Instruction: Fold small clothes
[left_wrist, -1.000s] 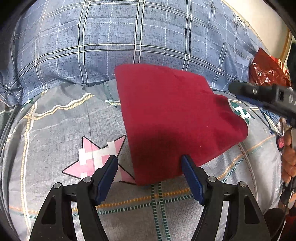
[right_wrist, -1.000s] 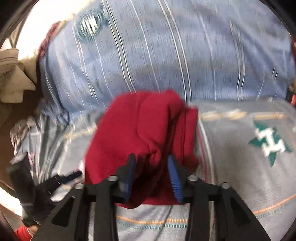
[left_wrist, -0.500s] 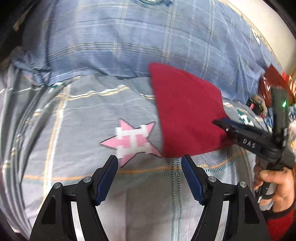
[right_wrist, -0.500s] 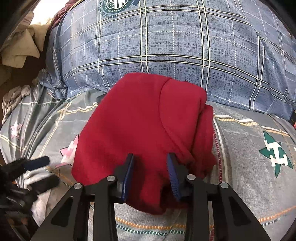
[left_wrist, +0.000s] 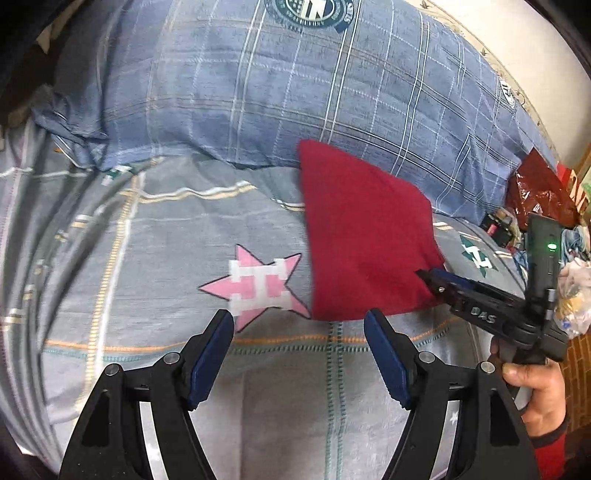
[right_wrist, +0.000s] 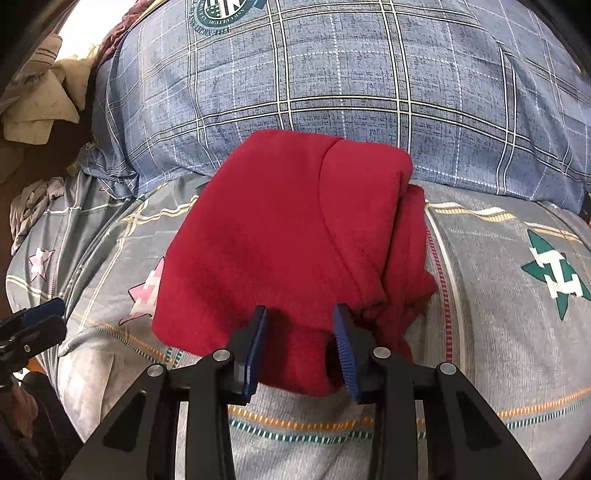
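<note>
A folded red garment (left_wrist: 362, 243) lies on the grey patterned bedsheet (left_wrist: 147, 258), its far edge against a blue plaid pillow (left_wrist: 295, 92). My left gripper (left_wrist: 298, 345) is open and empty, just short of the garment's near edge. My right gripper (right_wrist: 300, 343) is half closed around the garment's (right_wrist: 288, 236) near edge, with red cloth bunched between the blue pads; it also shows in the left wrist view (left_wrist: 439, 282), touching the garment's right corner. The garment's right side is rumpled in loose folds.
A pink star print (left_wrist: 258, 284) lies left of the garment and a green star print (right_wrist: 554, 273) to its right. Beige and grey cloths (right_wrist: 37, 107) are piled at the far left. A red foil bag (left_wrist: 539, 192) and clutter sit at the far right.
My left gripper has let go of the garment and drawn back to the left. The right gripper has settled with the cloth lying flatter on the bed.
</note>
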